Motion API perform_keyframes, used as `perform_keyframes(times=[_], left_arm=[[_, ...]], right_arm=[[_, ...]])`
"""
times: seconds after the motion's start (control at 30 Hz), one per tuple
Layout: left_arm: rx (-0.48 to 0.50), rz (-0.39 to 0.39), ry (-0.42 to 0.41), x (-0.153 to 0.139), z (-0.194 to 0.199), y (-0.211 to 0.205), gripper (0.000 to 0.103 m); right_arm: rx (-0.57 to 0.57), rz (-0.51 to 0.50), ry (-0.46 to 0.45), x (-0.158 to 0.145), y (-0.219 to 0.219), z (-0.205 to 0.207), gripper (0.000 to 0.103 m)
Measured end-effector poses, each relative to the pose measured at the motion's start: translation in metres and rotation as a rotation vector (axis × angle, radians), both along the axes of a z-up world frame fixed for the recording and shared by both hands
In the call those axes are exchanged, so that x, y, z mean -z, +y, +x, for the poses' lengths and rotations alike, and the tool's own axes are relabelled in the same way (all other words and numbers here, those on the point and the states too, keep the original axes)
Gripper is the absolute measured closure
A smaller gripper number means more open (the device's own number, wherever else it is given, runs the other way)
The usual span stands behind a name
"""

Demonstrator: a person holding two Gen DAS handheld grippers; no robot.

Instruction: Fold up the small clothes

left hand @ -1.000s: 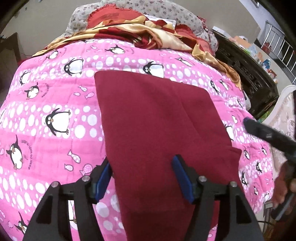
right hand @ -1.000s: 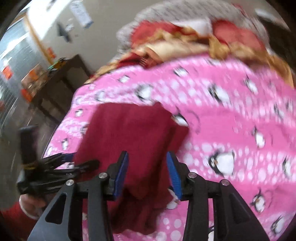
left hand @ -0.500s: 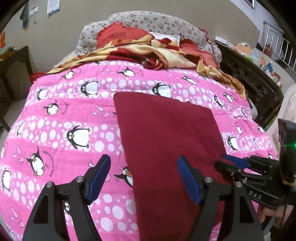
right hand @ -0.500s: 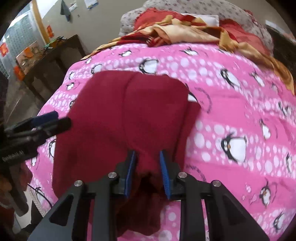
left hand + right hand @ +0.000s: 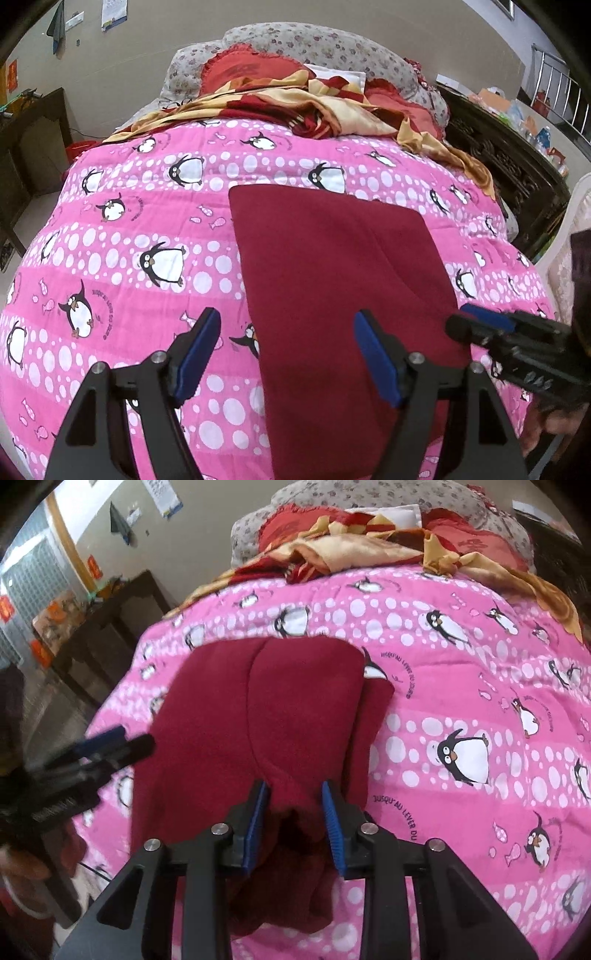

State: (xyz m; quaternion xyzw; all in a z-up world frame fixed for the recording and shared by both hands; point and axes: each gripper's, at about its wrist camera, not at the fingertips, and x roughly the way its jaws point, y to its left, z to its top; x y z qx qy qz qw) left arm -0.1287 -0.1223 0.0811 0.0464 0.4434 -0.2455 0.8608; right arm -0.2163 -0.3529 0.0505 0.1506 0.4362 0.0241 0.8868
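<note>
A dark red garment lies spread flat on the pink penguin quilt; it also shows in the right wrist view. My left gripper is open and empty, above the garment's near left edge. My right gripper has its jaws partly closed around a bunched fold of the garment's near edge, which hangs over the bed edge. Whether the pads pinch the cloth is unclear. The right gripper also shows in the left wrist view, at the garment's right edge. The left gripper shows in the right wrist view.
A rumpled red and gold blanket and floral pillows lie at the head of the bed. A dark carved wooden frame runs along the right side. A dark desk stands left of the bed.
My left gripper pulled back and up off the garment and opened wider. My right gripper moved onto the garment's near edge and its jaws closed in around a fold.
</note>
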Motion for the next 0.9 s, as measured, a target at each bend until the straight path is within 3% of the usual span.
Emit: perform_keyframes(times=[0.13,0.43,0.9], left_arm=[[-0.002,-0.005,0.018,-0.002,-0.003,-0.001,0.025],[-0.024,0.011,-0.024,-0.017,-0.011,-0.002,0.025],[-0.036,-0.009,-0.069,-0.035,-0.016,0.001,0.025]], right_arm=[[0.014,-0.026,-0.029,-0.012,0.005,-0.004,0.038],[0.061,-0.097,-0.064,-0.034,0.014,-0.013,0.037],[0.091,-0.109,-0.076,-0.045,0.016,-0.016,0.028]])
